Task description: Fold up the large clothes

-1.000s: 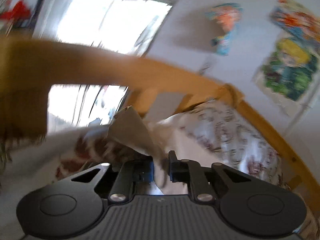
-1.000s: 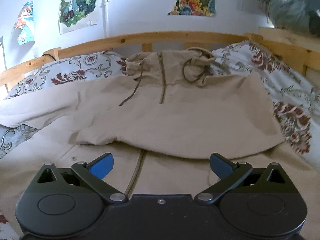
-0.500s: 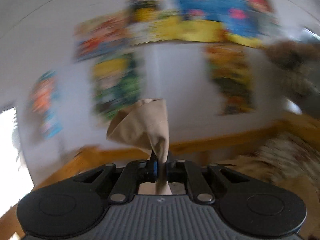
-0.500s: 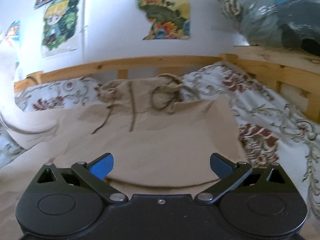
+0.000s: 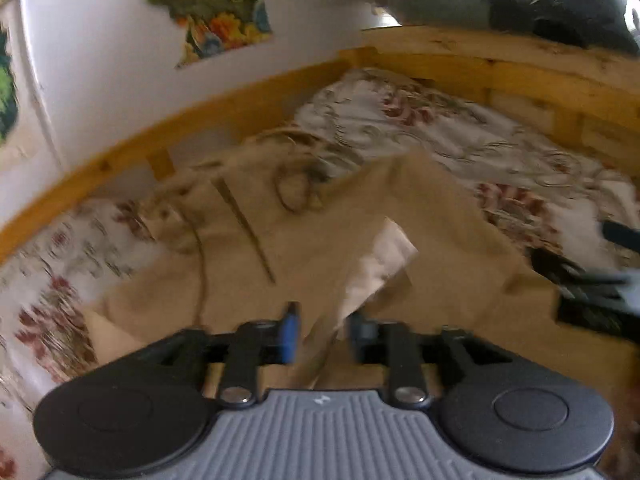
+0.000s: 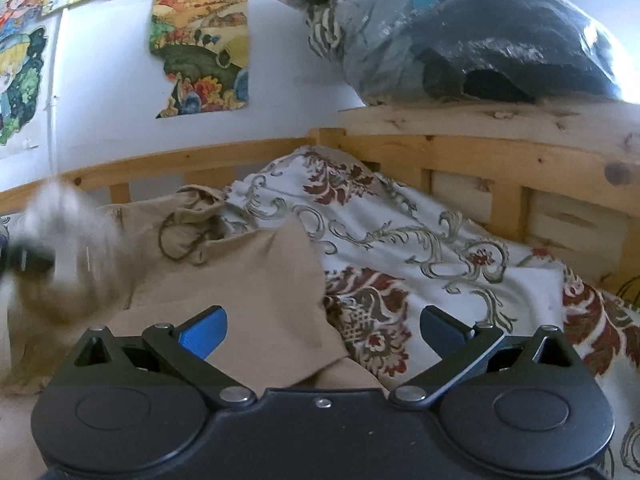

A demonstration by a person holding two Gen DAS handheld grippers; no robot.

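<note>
Releasing, the left gripper [image 5: 323, 330] has just been opening around the beige hooded jacket's [image 5: 400, 216] sleeve [image 5: 376, 268], seemingly folded across mid-frame; the right gripper [image 6: 322, 330] gapes empty, further folds remaining.

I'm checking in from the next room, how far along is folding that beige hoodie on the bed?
Early. Done: one sleeve carried across the beige hoodie. In hand: the left gripper has just been opening, the sleeve loose between its jaws; the right gripper hangs open, empty. Left: the remaining folds; the hood lies unfolded.
</note>
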